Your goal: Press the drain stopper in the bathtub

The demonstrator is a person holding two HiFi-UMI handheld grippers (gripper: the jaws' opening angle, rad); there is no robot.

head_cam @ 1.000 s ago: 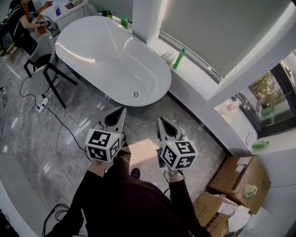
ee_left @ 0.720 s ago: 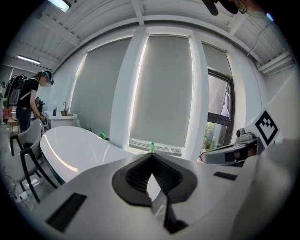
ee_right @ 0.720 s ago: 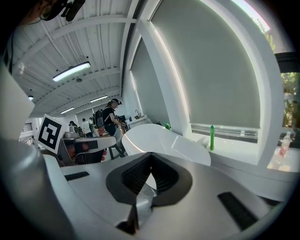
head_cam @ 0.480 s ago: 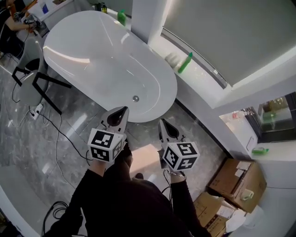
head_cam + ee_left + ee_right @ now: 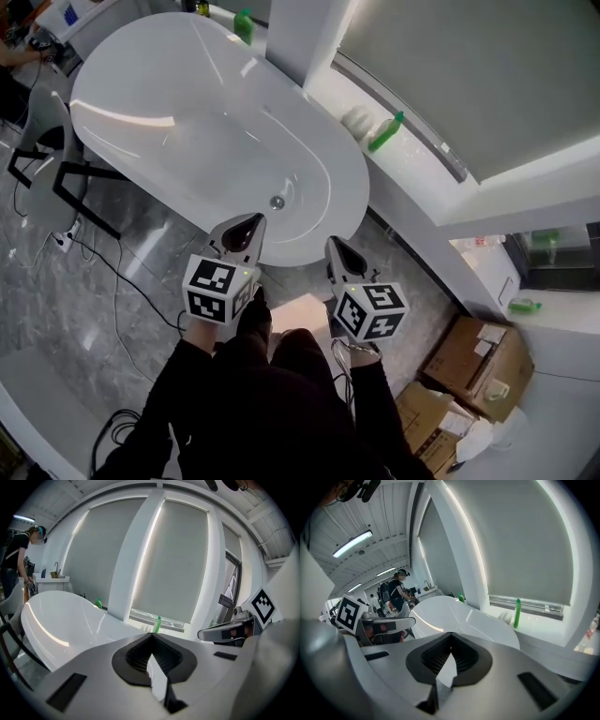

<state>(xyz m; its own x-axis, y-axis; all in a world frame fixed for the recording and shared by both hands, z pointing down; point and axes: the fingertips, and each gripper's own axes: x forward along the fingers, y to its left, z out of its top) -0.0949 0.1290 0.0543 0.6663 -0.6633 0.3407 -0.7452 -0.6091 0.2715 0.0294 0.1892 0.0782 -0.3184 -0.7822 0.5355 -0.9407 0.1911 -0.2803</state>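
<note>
Tongs in both hands are closed tip to tip with nothing between them: the left tongs (image 5: 242, 230) reach to the near rim of a white bathtub (image 5: 187, 141), and the right tongs (image 5: 339, 253) are beside them, slightly further back over the grey marble floor (image 5: 141, 281). The round metal drain stopper (image 5: 277, 202) lies in the tub's bottom at its near end, just ahead of the left tongs and untouched. A green bottle (image 5: 385, 132) stands on the window ledge (image 5: 330, 94) beside the tub, and cardboard boxes (image 5: 483, 361) sit on the floor at right.
</note>
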